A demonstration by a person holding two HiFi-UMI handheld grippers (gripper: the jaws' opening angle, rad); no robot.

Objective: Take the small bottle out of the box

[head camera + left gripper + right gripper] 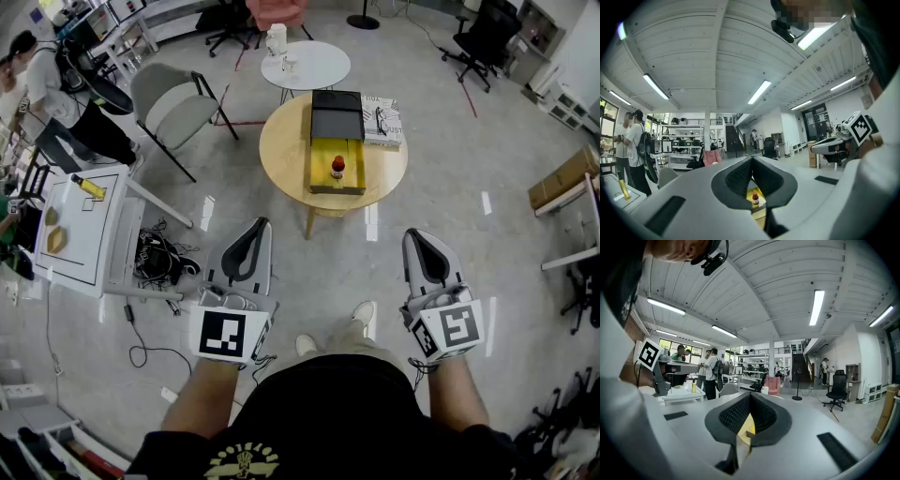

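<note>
A small bottle (pixel 337 168) with a red cap stands upright in an open yellow box (pixel 320 178) on a round wooden table (pixel 281 141). The box's black lid (pixel 337 117) lies folded back behind it. My left gripper (pixel 247 242) and right gripper (pixel 421 242) hover over the floor, well short of the table, both shut and empty. In the left gripper view the left gripper (pixel 752 161) has its jaws meeting, and the bottle (pixel 755 198) shows far off below them. In the right gripper view the right gripper (pixel 750 397) is also shut, with the yellow box (pixel 746 425) beyond.
Printed booklets (pixel 382 120) lie on the wooden table to the right of the box. Behind stands a small white round table (pixel 314 64), with a grey chair (pixel 173 103) at left. A white table (pixel 89 230) with cables beneath is near my left; people stand beyond it.
</note>
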